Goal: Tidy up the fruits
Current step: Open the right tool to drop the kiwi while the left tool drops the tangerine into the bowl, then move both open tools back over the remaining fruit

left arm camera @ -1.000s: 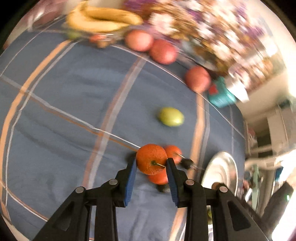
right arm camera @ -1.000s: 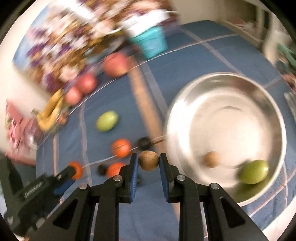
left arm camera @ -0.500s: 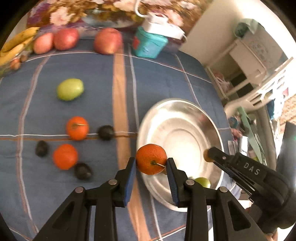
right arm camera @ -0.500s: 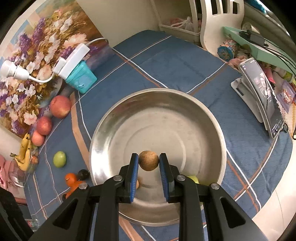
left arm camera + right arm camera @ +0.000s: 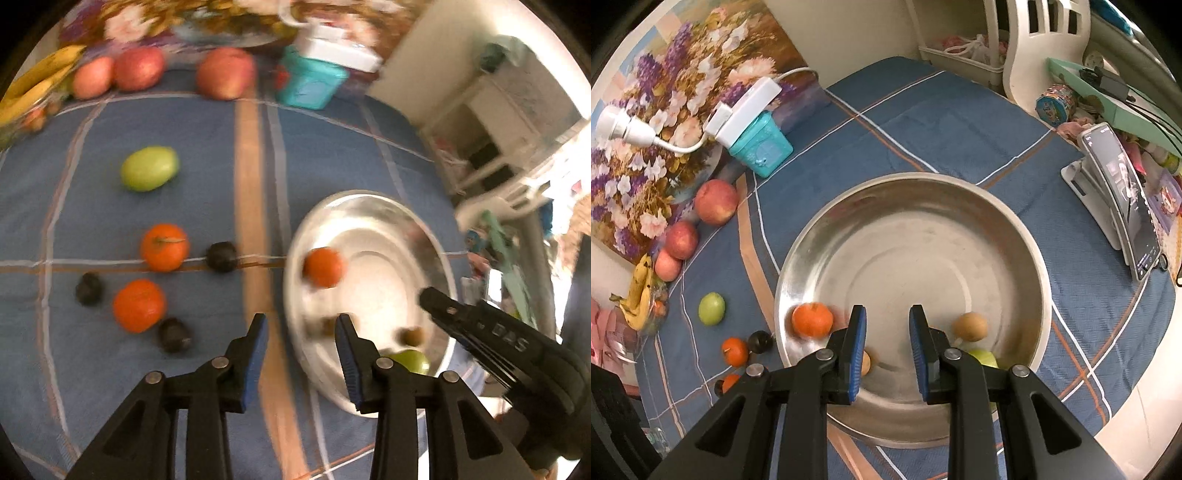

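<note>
A steel bowl (image 5: pixel 960 206) (image 5: pixel 373 206) stands on the blue checked cloth. In it lie an orange (image 5: pixel 812 319) (image 5: pixel 323 266), a brown round fruit (image 5: pixel 970 326), a second small brown fruit (image 5: pixel 865 363) and a green fruit (image 5: pixel 983 357) (image 5: pixel 412 360). My left gripper (image 5: pixel 300 345) is open and empty at the bowl's left rim. My right gripper (image 5: pixel 887 345) is open and empty over the bowl's near side. Left of the bowl lie two oranges (image 5: pixel 164 247) (image 5: pixel 138 304), three dark fruits (image 5: pixel 221 256) and a green fruit (image 5: pixel 149 168).
Three red apples (image 5: pixel 716 202) and bananas (image 5: pixel 639 291) lie along the flowered wall panel. A teal box (image 5: pixel 761 147) with a white power strip stands at the back. A phone on a stand (image 5: pixel 1119 195) stands right of the bowl. A white chair stands beyond.
Both grippers have opened. The orange has left the left gripper and the brown fruit the right; both now lie in the bowl. The left view has pulled back slightly.
</note>
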Tool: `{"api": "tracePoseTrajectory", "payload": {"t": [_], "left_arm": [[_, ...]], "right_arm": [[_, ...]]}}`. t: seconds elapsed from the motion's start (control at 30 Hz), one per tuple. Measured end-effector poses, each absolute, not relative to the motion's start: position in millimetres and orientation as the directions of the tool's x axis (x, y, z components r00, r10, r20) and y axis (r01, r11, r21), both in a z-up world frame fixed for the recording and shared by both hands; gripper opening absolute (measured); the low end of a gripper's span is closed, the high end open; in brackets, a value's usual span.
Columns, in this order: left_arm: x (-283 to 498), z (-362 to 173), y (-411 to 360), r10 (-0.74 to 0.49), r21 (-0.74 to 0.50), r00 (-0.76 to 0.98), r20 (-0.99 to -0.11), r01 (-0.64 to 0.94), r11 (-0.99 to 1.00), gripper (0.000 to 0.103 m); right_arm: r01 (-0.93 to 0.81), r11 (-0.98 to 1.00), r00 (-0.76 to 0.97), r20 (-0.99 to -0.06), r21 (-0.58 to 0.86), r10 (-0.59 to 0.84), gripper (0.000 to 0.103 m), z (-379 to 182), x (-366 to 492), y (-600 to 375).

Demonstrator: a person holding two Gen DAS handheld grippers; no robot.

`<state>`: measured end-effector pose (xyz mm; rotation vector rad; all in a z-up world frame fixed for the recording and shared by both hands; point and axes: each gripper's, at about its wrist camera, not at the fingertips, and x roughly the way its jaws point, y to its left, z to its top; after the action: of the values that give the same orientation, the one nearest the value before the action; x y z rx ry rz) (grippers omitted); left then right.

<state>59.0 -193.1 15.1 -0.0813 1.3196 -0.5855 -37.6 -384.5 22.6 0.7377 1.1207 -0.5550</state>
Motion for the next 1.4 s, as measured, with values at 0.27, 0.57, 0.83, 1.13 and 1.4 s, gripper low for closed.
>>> {"api": "tracePoseTrajectory", "payload": {"t": [0.27, 0.57, 0.83, 1.13, 1.4], "left_arm": [[87.8, 20.0, -123.2, -0.295, -0.274, 0.228, -0.928, 0.120, 0.954, 0.051], [102.1, 40.8, -63.8, -0.252, -0.263, 0.306, -0.918, 0.005, 0.965, 0.062], [106.3, 31.8, -54.8, -0.230, -0.250, 0.289, -0.929, -0.033, 0.968, 0.103], [106.0, 29.1, -53.8, -0.153, -0.175, 0.311, -0.938, -0.043, 0.984, 0.103], [112.2, 20.0, -47.9, -0.154, -0.175, 0.297, -0.942, -0.047, 0.983, 0.103]], "right_arm": [[0.637, 0.741, 0.319, -0.948, 0.214, 0.000, 0.024, 18.3, -11.7, -347.2], [0.488, 0.850, 0.335, -0.942, 0.201, 0.030, 0.024, 28.1, 11.9, -285.7], [0.461, 0.872, 0.325, -0.946, 0.164, 0.006, 0.077, 26.4, 18.3, -273.0], [0.456, 0.878, 0.305, -0.952, 0.146, 0.000, 0.099, 14.0, 19.7, -269.2], [0.413, 0.899, 0.325, -0.946, 0.148, 0.006, 0.103, 13.7, 24.3, -256.9]]}}
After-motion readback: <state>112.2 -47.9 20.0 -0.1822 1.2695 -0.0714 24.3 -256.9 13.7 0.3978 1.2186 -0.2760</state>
